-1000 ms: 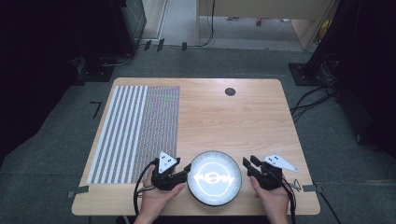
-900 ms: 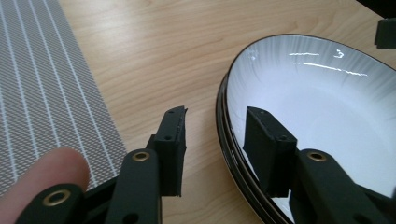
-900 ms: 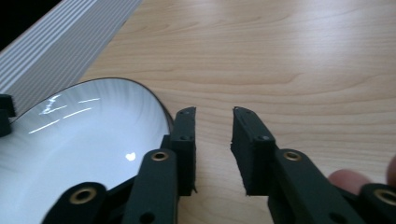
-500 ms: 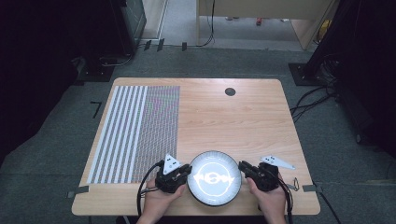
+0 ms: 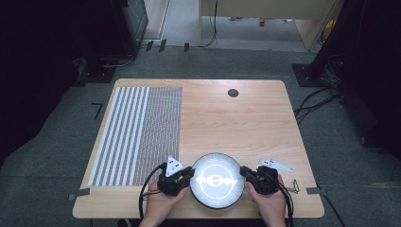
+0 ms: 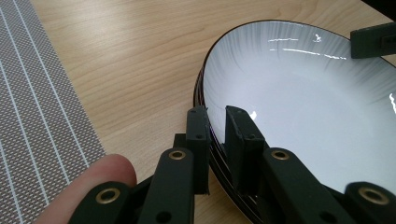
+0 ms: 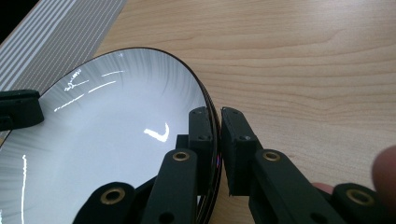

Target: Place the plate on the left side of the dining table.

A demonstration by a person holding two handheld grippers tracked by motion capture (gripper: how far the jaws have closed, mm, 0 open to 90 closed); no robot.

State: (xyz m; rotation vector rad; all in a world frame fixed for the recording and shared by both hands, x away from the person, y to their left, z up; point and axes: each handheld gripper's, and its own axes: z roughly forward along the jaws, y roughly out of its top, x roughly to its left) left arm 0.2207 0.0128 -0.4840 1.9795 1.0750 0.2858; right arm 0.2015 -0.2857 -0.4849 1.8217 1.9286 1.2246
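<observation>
At the frame's lower centre, my left gripper point(image 6: 215, 122) and right gripper point(image 7: 218, 122) each clamp the round white black-rimmed ceramic plate point(image 5: 217, 179) by its rim; I'd lift both evenly off the wooden tabletop point(image 5: 246, 118).

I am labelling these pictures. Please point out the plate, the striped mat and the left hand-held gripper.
plate point(image 5: 217, 163): high view, far part of the inner surface.
striped mat point(image 5: 137, 132): high view, middle of the weave.
left hand-held gripper point(image 6: 215, 128): left gripper view, midway between its fingertips, at the plate's rim.
</observation>
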